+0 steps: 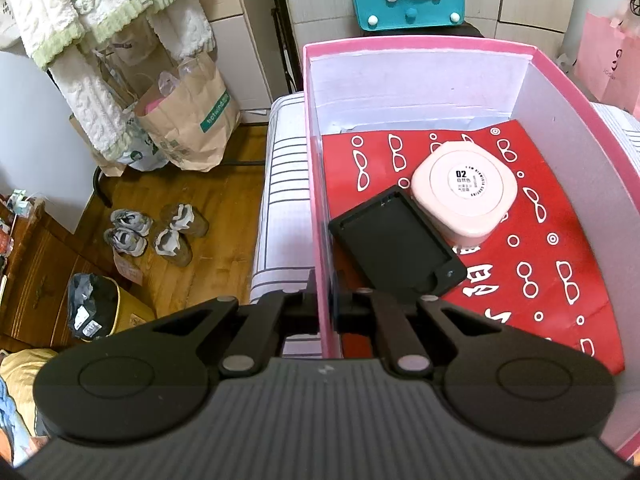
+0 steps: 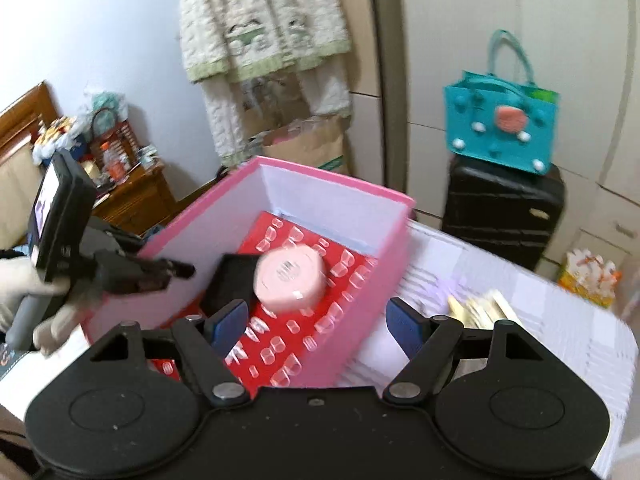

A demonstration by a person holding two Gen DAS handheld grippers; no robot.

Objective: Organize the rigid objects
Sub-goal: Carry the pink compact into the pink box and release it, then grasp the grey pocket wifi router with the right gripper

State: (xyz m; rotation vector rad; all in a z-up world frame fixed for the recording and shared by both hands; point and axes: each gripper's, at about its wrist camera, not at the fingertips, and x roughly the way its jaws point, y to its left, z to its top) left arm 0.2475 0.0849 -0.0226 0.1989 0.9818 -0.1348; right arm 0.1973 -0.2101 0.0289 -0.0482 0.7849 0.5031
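Observation:
A pink box (image 1: 316,184) stands on a striped bed. Inside it a round pink case (image 1: 464,190) and a flat black case (image 1: 396,242) lie on a red sheet printed with glasses (image 1: 552,264). My left gripper (image 1: 326,304) is shut on the box's left wall, one finger on each side of it. In the right wrist view the box (image 2: 384,272) is at centre with the pink case (image 2: 290,278) and black case (image 2: 232,280) inside. My right gripper (image 2: 320,320) is open and empty above the box's near end. The left gripper (image 2: 176,268) shows there at the box's left wall.
A striped bed cover (image 2: 540,320) lies under the box, with a pale stack of items (image 2: 484,308) on it to the right. A black suitcase (image 2: 504,212) carries a teal bag (image 2: 504,132). Paper bags (image 1: 188,124) and shoes (image 1: 160,232) are on the wooden floor at left.

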